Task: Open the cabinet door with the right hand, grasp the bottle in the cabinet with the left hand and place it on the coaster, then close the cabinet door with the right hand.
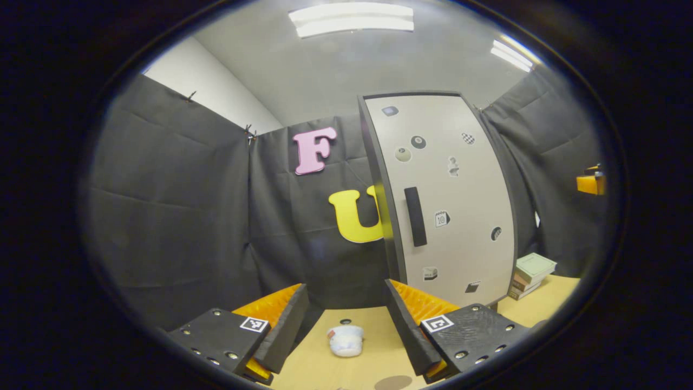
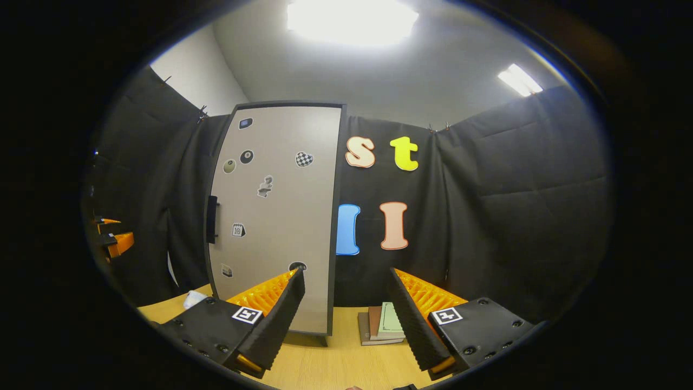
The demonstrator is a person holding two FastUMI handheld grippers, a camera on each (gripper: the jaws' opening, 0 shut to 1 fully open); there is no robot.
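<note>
Both the left gripper [image 1: 346,325] and the right gripper [image 2: 346,319] are held wide open with nothing between the fingers, and just past them the tall pale cabinet door [image 1: 449,200], dotted with small stickers and fitted with a dark handle [image 1: 415,216], is seen shut.

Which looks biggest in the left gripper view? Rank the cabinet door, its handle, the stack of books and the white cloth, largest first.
1. cabinet door
2. stack of books
3. handle and white cloth: they look about alike, and the cloth lies much nearer the camera, so I won't rank them.
</note>
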